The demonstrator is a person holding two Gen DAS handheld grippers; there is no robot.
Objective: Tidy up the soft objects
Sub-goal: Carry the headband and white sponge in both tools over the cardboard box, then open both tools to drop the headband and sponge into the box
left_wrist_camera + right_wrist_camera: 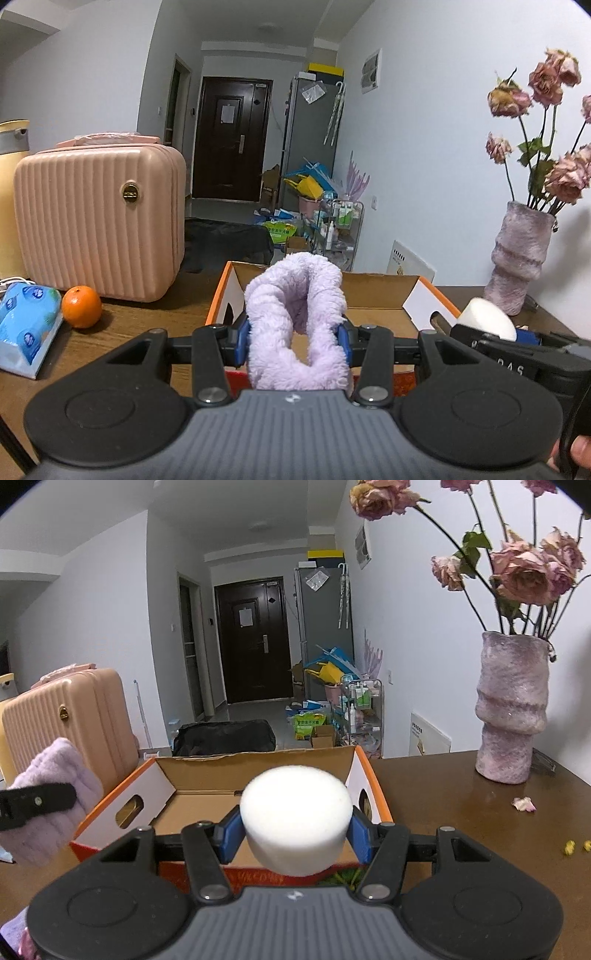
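The left gripper [293, 339] points slightly downward, its blue pads [242, 341] pressed at nine and three o'clock against a fluffy lilac band [291, 325]. The right gripper [295, 829], alongside toward three o'clock, tilts likewise, its jaws clamped on a white foam cylinder [295, 819].

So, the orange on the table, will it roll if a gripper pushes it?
Probably yes: the orange is round and rests free on the flat table. It looks firm, so it should keep its shape. Its smooth, curved skin might slip between the fingers.
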